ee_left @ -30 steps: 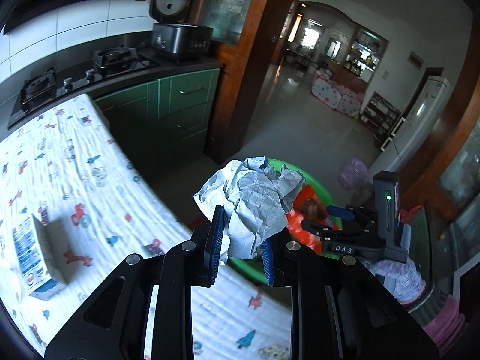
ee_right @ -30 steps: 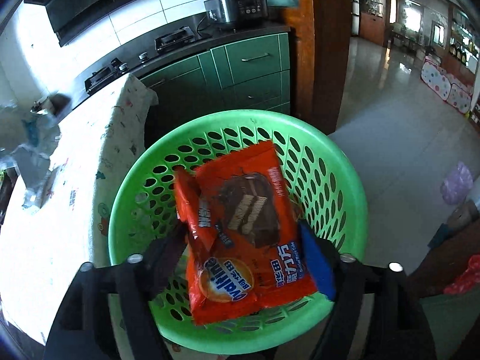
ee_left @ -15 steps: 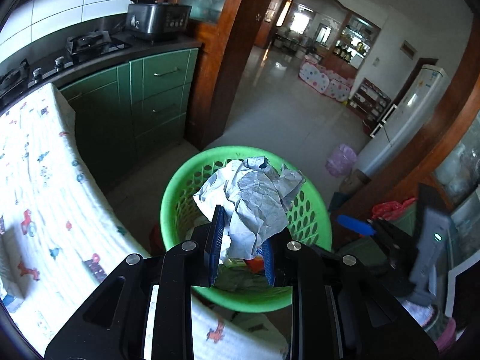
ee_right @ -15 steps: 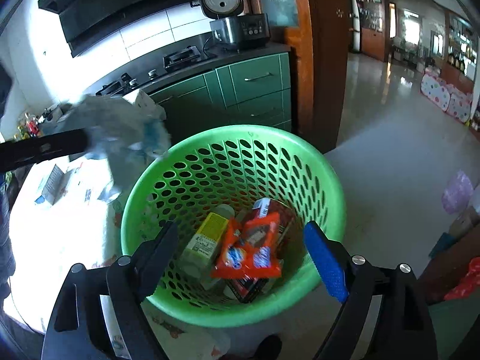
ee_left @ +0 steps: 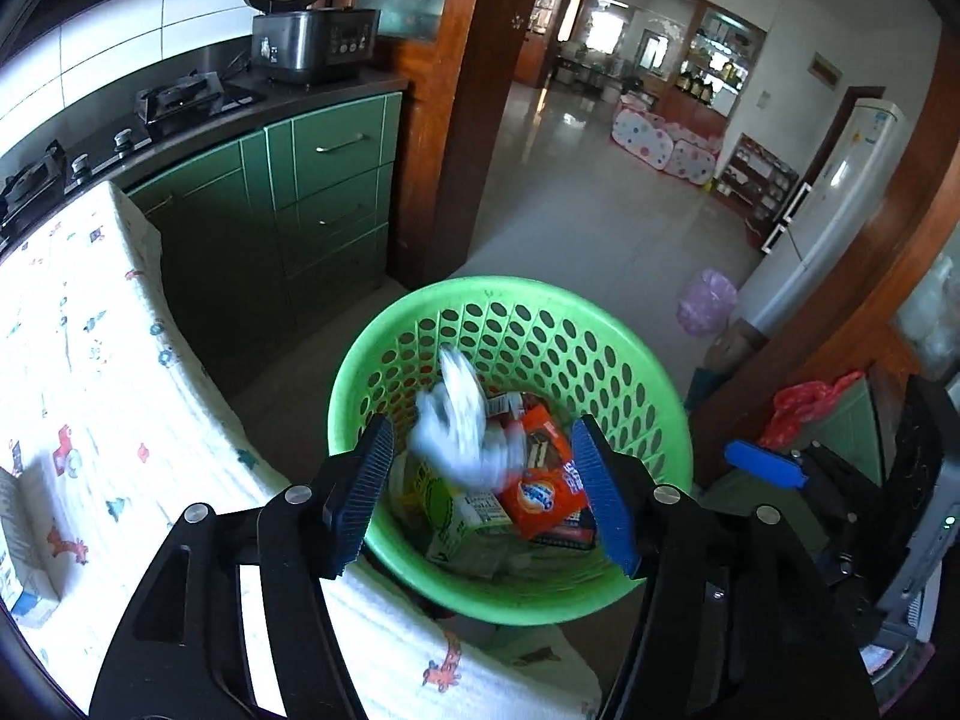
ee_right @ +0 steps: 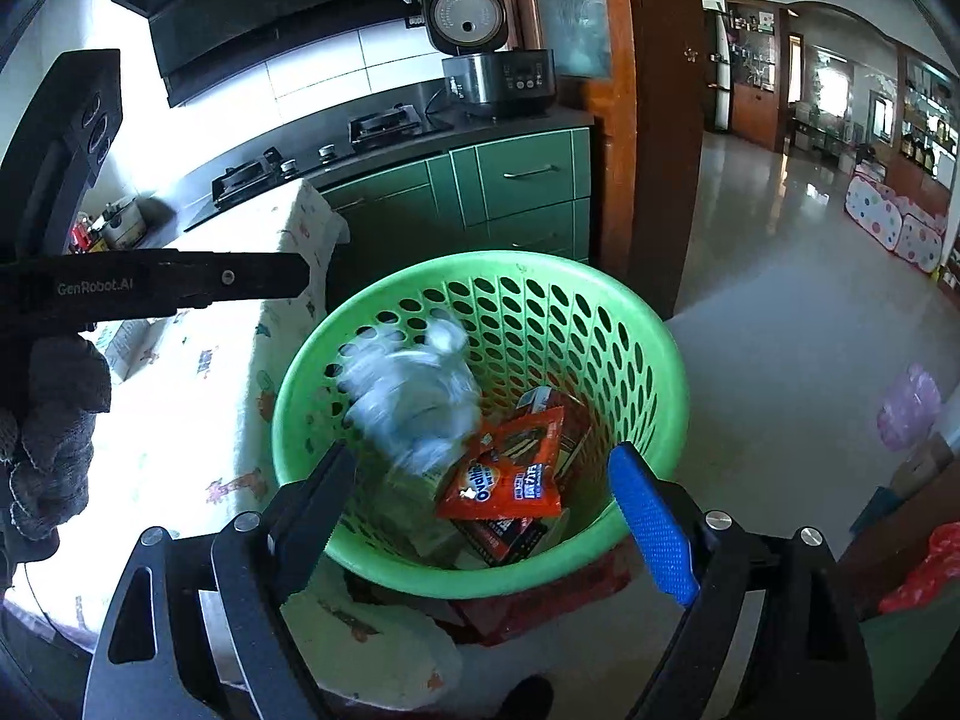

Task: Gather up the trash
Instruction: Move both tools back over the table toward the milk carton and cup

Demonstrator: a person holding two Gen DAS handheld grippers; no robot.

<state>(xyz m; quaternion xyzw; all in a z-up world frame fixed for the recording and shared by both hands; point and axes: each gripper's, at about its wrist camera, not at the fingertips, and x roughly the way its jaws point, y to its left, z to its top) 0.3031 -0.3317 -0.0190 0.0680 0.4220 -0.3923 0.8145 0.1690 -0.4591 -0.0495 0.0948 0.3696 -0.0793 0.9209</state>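
Left gripper (ee_left: 480, 492), jaws opening with nothing pressed between the pads, hung over the green basket (ee_left: 660, 420). The crumpled paper (ee_left: 462, 420), motion-blurred and indistinct, was inside the basket above an orange wrapper (ee_left: 543, 495) and a partly covered green carton (ee_left: 462, 519). Right gripper (ee_right: 498, 510) stood wide and empty; its left pad was in shadow. A gloved hand (ee_right: 48, 450) was cut off at the frame edge.
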